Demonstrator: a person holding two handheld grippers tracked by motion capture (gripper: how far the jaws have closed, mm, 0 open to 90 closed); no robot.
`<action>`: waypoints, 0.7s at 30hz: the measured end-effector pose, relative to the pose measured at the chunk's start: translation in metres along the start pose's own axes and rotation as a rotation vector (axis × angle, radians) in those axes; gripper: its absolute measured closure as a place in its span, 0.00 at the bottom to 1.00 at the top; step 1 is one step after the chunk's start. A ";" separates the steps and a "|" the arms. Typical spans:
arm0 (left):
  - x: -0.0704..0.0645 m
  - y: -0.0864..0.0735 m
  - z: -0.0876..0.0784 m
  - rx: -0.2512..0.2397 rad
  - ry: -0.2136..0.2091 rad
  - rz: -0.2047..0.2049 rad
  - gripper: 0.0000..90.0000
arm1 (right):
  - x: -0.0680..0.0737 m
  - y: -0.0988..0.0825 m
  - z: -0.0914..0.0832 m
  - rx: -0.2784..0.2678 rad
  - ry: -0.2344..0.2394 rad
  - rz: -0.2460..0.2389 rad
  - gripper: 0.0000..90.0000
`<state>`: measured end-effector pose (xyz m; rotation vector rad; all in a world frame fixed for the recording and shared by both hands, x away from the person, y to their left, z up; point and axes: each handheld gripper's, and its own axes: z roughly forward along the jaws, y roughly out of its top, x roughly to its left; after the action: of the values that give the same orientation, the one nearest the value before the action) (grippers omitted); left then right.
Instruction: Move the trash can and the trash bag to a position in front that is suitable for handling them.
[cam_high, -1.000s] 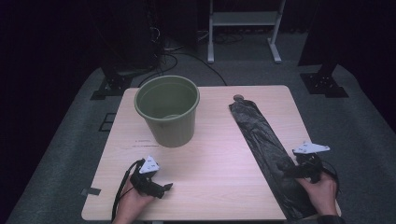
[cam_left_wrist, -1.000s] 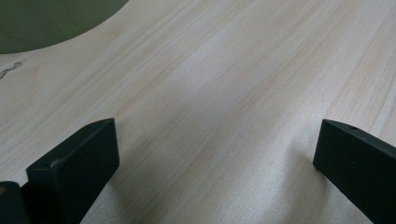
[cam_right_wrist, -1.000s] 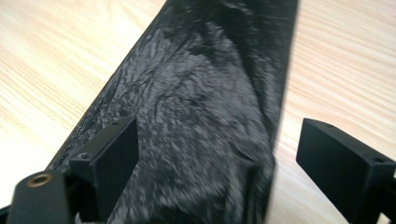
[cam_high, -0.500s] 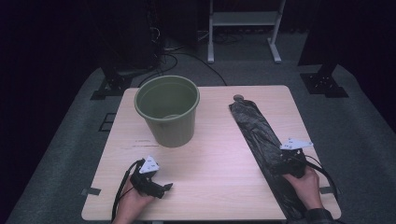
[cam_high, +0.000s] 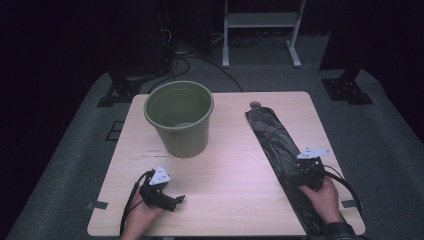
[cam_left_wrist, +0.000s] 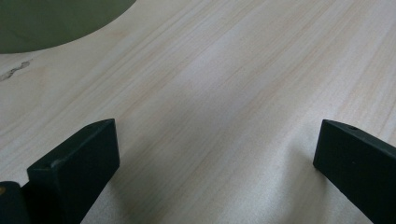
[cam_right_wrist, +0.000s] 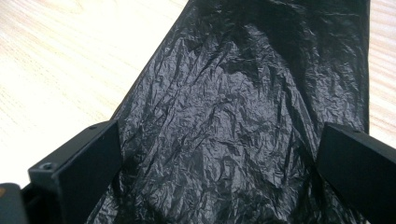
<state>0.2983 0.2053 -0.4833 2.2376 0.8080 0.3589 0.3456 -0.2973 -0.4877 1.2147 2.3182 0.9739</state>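
A green bucket stands upright at the table's back left; its wall also fills the top left corner of the left gripper view. A long, crumpled black plastic bag lies flat along the right side. My right gripper hovers low over the bag's near half. Its jaws have just been opening and stand wide, with the bag spread beneath and between them, not pinched. My left gripper rests near the front left edge, open over bare wood.
The light wooden table has free room between bucket and bag. Around it are grey floor, dark stands and cables, and a white frame at the back.
My right gripper has moved left and slightly down, from the table's right edge onto the black bag. The left gripper has stayed put.
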 end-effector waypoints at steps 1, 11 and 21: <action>0.001 0.002 -0.001 0.003 -0.004 -0.001 0.00 | 0.000 0.000 0.000 0.000 0.000 0.000 0.00; 0.005 0.013 -0.020 -0.057 -0.031 -0.047 0.00 | 0.000 0.000 0.000 0.000 0.001 -0.001 0.00; 0.017 0.030 -0.045 -0.102 -0.019 -0.054 0.00 | 0.000 0.000 0.000 0.000 0.001 -0.002 0.00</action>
<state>0.3036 0.2241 -0.4301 2.1174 0.8206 0.3448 0.3454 -0.2973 -0.4877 1.2125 2.3202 0.9741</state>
